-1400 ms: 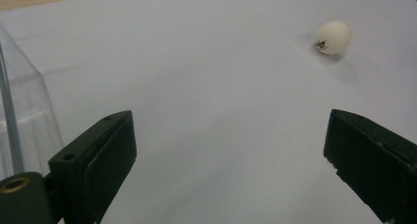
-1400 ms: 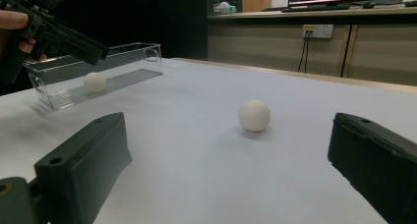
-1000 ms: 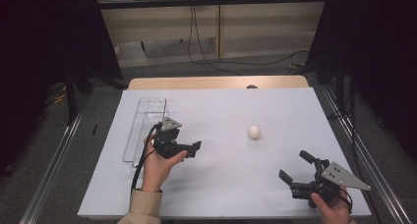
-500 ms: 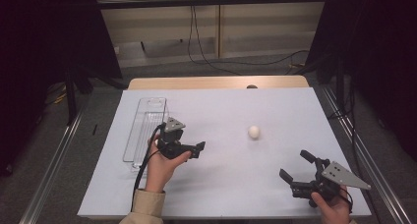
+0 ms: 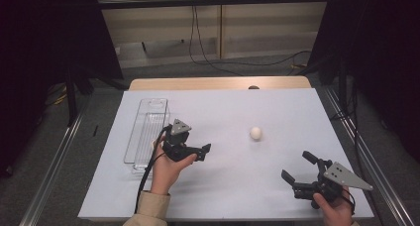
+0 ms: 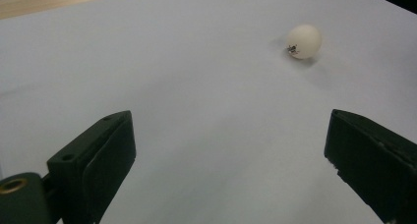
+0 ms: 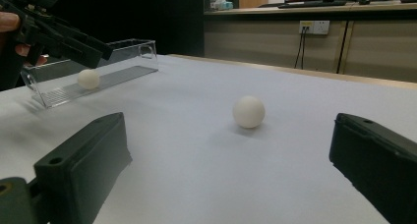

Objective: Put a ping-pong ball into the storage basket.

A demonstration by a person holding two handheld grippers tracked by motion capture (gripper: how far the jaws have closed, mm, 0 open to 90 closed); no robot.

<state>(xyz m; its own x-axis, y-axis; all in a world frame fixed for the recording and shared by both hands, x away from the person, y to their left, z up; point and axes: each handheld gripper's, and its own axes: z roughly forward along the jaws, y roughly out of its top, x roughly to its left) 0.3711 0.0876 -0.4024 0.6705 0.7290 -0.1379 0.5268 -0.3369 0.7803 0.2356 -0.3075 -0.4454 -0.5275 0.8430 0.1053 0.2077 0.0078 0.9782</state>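
Reaching with left gripper (image 5: 198,150), jaws apart and empty, toward white ball (image 5: 255,133) at two o'clock; next, straddling and closing

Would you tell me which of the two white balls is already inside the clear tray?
The ball in the clear tray is the one beside the left tongs. The other ball lies on the bare white table.
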